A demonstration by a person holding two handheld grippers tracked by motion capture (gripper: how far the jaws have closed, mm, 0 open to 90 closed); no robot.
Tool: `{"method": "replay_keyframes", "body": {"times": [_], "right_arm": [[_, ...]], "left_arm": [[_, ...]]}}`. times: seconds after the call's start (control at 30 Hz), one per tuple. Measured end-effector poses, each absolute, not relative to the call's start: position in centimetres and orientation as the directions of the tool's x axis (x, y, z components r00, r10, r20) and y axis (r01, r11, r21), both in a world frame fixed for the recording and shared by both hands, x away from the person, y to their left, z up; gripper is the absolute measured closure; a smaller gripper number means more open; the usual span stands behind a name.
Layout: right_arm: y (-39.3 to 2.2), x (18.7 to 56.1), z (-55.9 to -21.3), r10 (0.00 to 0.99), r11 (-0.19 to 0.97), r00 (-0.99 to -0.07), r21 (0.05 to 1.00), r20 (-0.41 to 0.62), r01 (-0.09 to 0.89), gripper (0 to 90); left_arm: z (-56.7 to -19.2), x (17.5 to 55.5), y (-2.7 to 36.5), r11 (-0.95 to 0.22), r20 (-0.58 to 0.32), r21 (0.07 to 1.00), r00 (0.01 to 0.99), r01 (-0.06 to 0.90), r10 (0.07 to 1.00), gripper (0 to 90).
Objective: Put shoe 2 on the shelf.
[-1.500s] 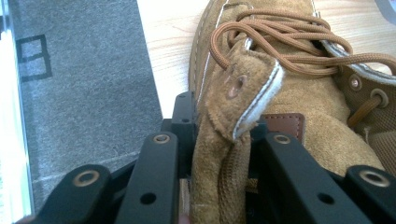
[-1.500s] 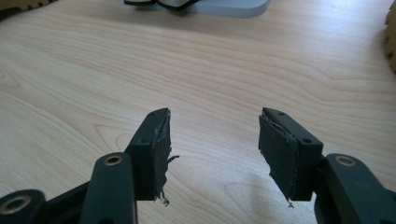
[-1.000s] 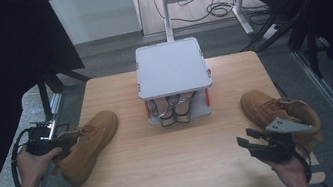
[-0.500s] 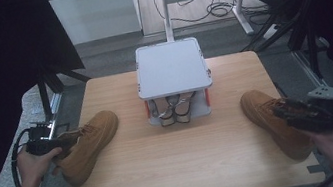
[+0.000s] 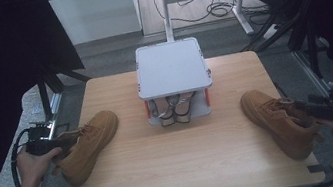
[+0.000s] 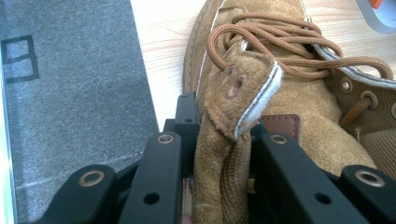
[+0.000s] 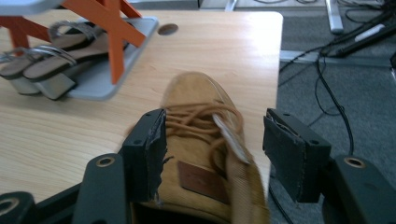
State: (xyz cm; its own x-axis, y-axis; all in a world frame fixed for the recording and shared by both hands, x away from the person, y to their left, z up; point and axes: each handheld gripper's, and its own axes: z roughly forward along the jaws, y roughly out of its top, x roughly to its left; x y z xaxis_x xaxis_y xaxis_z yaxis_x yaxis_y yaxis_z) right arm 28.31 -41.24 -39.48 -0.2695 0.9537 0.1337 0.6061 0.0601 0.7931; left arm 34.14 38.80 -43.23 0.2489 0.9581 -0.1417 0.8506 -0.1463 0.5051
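Two tan suede lace-up boots lie on the wooden table (image 5: 187,171). The left boot (image 5: 86,144) points toward the middle, and my left gripper (image 5: 58,143) is shut on the back of its collar. In the left gripper view the black jaws pinch that suede flap (image 6: 224,140), with the left gripper (image 6: 219,154) clamped tight. The right boot (image 5: 274,114) lies near the right edge. My right gripper (image 5: 308,109) is at its ankle and stands open. In the right gripper view the right gripper (image 7: 217,144) has one jaw on each side of the boot's top (image 7: 201,98), neither pressing it.
A grey two-tier rack (image 5: 172,67) with orange legs stands at the back centre. A pair of heeled sandals (image 5: 174,110) sits on its lower shelf. Cables (image 5: 222,8) lie on the floor behind and to the right of the table.
My right gripper has swung from the front of the table out to the right boot's ankle, and its jaws now straddle the collar. The left gripper and its boot have not moved.
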Motion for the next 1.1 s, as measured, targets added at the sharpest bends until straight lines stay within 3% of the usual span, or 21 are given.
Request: {"method": "replay_keyframes", "body": {"times": [0.43,0.73,0.97,1.1], "right_arm": [[-41.4,30.6,-41.3,0.964,0.125,-0.254,0.707,0.079,0.696,41.5],[-41.0,32.2,-42.4,0.971,0.169,-0.235,0.596,0.034,0.785,47.5],[-40.6,33.0,-43.5,0.976,0.187,-0.218,0.512,0.000,0.838,58.4],[-40.6,33.2,-43.8,0.975,0.176,-0.221,0.489,0.035,0.854,72.8]], "left_arm": [[-43.2,34.1,38.7,-0.159,-0.131,0.504,0.257,0.849,0.958,76.2],[-43.2,34.1,38.8,-0.153,-0.137,0.506,0.254,0.849,0.957,75.9],[-43.2,34.1,38.8,-0.152,-0.136,0.507,0.253,0.848,0.958,75.1],[-43.2,34.1,38.8,-0.152,-0.138,0.505,0.254,0.849,0.957,73.9]]}}
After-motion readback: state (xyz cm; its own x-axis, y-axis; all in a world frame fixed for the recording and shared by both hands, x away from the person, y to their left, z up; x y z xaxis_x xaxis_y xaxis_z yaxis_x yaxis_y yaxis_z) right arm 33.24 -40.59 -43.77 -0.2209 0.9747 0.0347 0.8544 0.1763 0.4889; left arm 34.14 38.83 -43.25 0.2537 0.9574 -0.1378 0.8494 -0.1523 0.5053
